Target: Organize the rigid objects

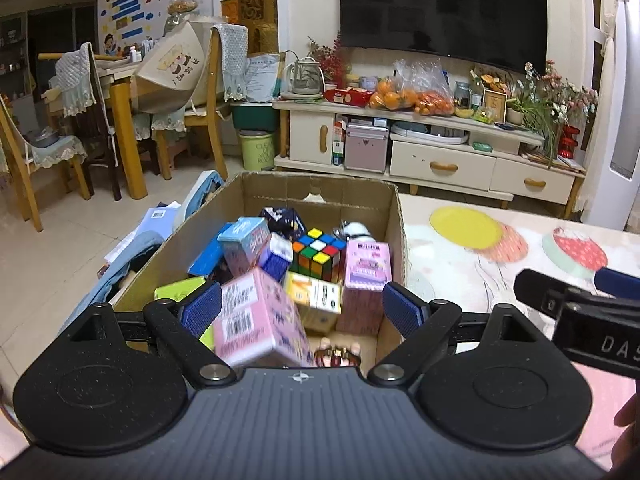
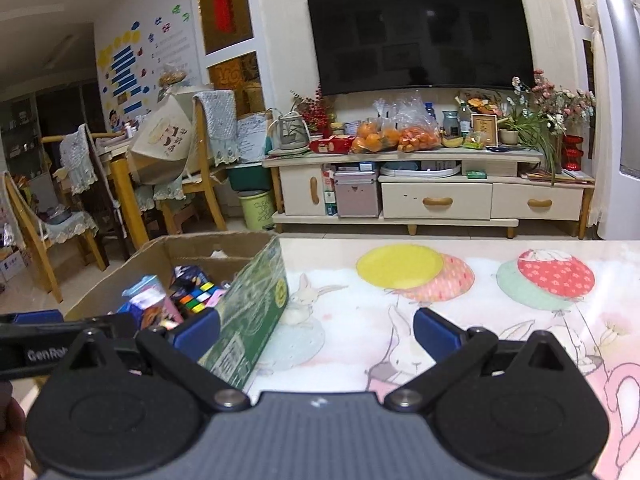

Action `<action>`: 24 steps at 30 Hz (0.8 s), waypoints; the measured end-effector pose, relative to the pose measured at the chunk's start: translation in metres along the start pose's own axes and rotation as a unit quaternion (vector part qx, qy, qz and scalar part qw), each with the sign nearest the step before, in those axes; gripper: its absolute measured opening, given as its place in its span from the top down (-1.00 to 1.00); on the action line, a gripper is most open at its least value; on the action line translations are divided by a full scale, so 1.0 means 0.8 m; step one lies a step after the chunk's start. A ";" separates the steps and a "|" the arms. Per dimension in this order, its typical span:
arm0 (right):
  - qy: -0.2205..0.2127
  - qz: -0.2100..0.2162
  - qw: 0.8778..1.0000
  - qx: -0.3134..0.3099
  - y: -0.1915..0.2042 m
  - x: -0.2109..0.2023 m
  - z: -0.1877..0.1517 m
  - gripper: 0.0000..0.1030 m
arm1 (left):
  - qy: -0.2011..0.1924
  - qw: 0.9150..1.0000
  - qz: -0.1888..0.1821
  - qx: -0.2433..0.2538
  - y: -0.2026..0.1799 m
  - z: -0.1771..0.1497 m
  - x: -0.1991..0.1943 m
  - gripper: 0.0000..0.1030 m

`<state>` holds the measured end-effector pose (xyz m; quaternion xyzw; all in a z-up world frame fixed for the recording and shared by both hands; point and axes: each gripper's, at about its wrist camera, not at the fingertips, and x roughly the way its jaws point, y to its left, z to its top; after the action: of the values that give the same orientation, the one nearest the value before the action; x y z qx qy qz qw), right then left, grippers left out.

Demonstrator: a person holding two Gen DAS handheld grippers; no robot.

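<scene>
An open cardboard box (image 1: pixel 396 232) stands on the table's left end and holds several small rigid items: a Rubik's cube (image 1: pixel 318 256), a light-blue carton (image 1: pixel 244 244), a yellow carton (image 1: pixel 316 300) and an upright pink carton (image 1: pixel 366 276). My left gripper (image 1: pixel 302 312) hovers open over the box's near edge. A blurred pink carton with a barcode (image 1: pixel 256 320) sits tilted just inside the left finger (image 1: pixel 200 312), with a wide gap to the other finger. My right gripper (image 2: pixel 316 332) is open with nothing in it, over the table beside the box's green printed wall (image 2: pixel 252 320).
The table wears a cloth with balloons and rabbits (image 2: pixel 400 268). Blue fabric and papers (image 1: pixel 152 224) lie left of the box. Beyond are a TV cabinet (image 1: pixel 440 160) under a TV, wooden chairs (image 1: pixel 200 120) and a green bin (image 1: pixel 256 148). A hand shows at the right edge (image 1: pixel 628 440).
</scene>
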<state>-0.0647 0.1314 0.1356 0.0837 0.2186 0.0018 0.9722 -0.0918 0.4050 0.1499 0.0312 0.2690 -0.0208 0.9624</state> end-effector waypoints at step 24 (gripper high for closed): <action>0.009 0.028 0.999 -0.027 0.041 -0.083 -0.014 -0.98 | -0.019 0.999 0.025 -0.023 0.022 -0.012 -0.049 -1.00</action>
<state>-0.1284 0.1627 0.1587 0.0637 0.2248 0.0352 0.9717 -0.1291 0.4239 0.1629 0.0149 0.2500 0.0087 0.9681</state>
